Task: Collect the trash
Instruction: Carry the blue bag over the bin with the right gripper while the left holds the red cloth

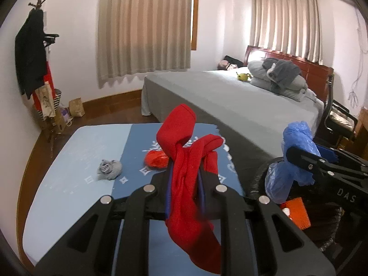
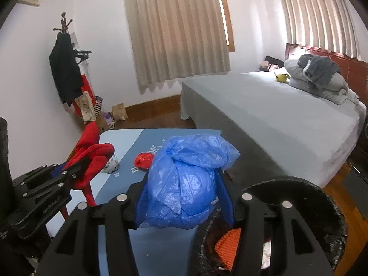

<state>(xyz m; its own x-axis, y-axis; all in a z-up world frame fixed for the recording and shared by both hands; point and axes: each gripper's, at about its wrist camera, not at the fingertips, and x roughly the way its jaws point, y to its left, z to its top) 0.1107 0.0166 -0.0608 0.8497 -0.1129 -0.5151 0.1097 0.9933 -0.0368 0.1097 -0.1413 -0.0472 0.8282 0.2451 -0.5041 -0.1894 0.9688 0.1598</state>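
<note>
Carrying both loads toward black bin (image 2: 299, 184) at desk (image 1: 69, 161) edge. Left gripper (image 1: 184, 174) fingers clamped on red cloth (image 1: 184, 161); right gripper (image 2: 181, 188) fingers squeezing blue bag (image 2: 184, 174) just beside bin rim. Clear rim before releasing; cloth tail dangles, may snag.

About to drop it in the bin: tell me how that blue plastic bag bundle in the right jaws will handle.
The blue plastic bag bundle looks thin and crinkled, so probably light and squashy. Its loose top flops over, so it may sag or snag. The glossy film could slip from the right gripper.
</note>
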